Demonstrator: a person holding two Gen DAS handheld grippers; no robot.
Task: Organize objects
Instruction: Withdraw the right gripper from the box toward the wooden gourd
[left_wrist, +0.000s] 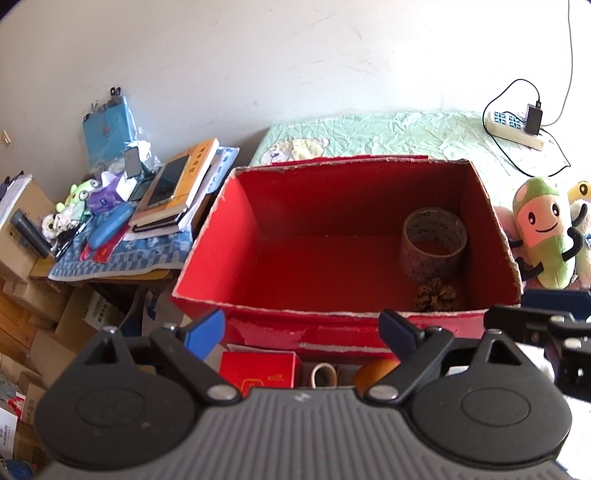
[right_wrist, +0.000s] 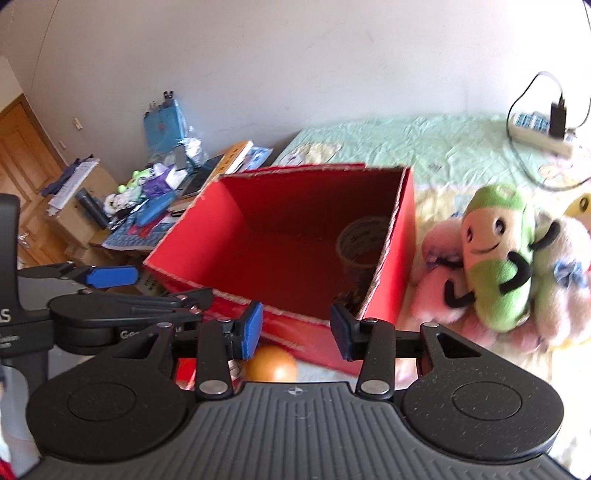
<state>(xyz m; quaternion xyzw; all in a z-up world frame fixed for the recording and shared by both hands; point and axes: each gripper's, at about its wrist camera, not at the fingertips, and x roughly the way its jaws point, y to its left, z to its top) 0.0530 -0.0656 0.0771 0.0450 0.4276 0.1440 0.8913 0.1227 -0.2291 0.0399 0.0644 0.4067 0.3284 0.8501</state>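
Observation:
An open red cardboard box (left_wrist: 221, 221) stands on the bed, and inside at its right are a roll of clear tape (left_wrist: 434, 240) and a pine cone (left_wrist: 436, 297). My left gripper (left_wrist: 301, 332) hovers open just in front of the box's near wall, with nothing between its blue pads. My right gripper (right_wrist: 296, 332) is open too, near the box's (right_wrist: 295, 229) front right corner and holding nothing. Below the grippers lie an orange ball (right_wrist: 271, 363), a small red carton (left_wrist: 258, 367) and a small tape ring (left_wrist: 323, 374). A blue finger (right_wrist: 110, 277) of my left gripper shows at the left.
Plush toys (right_wrist: 495, 258) lie on the bed right of the box. A power strip (left_wrist: 515, 129) with a charger and cables sits at the far right. A cluttered side table (left_wrist: 147, 206) with books, a phone and cases stands to the left, with cardboard boxes (left_wrist: 29, 221) beyond it.

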